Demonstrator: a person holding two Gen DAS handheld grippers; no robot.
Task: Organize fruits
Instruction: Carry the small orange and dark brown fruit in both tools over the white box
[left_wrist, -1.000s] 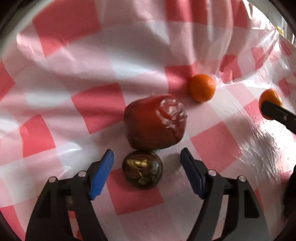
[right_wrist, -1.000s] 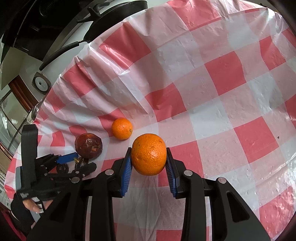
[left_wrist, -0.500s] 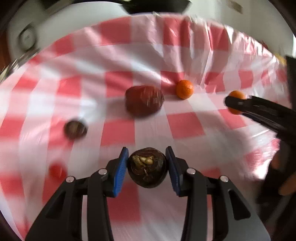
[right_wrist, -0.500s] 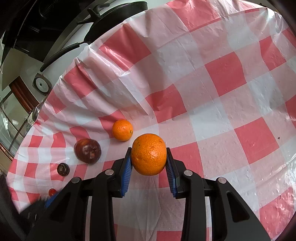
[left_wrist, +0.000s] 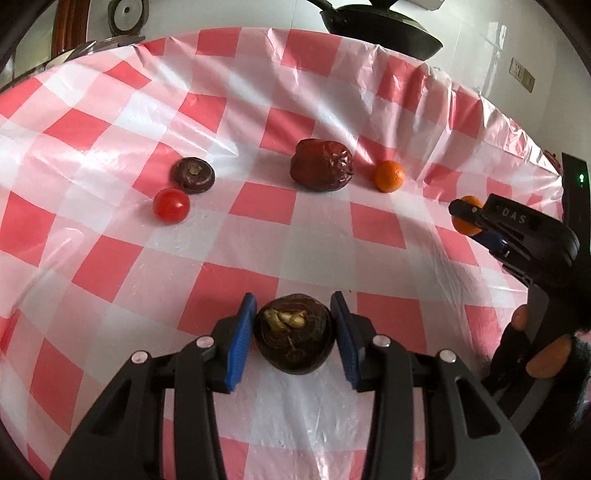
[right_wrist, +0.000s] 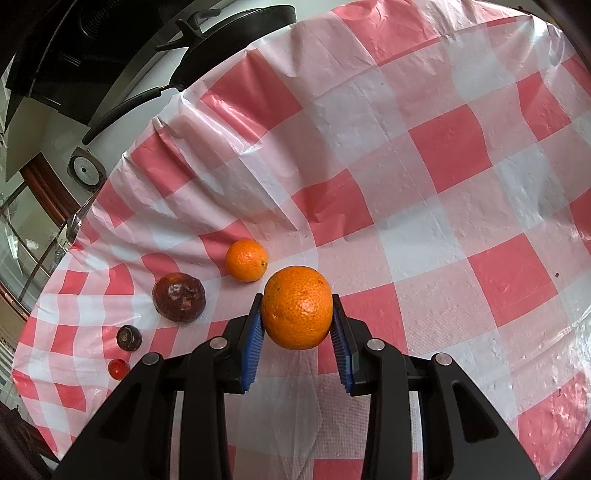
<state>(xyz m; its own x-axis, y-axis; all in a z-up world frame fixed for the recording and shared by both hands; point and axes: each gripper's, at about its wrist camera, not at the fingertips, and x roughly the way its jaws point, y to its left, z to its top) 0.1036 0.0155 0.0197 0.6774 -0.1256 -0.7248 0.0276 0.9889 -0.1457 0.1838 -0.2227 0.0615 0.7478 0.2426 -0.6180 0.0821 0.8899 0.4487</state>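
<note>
The left gripper (left_wrist: 294, 341) has closed on a dark brown fruit (left_wrist: 294, 335) and drawn back from the wrinkled red fruit (left_wrist: 321, 170). The right gripper (right_wrist: 297, 334) clamps a large orange (right_wrist: 297, 307). Beyond the red fruit's right lies a small orange (left_wrist: 389, 176); left, a tomato (left_wrist: 171, 205).

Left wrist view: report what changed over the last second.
The left gripper closed on the small dark brown fruit that sat before the wrinkled red fruit and drew it back, away from the row. The right gripper kept its orange; the other fruits did not move.
</note>
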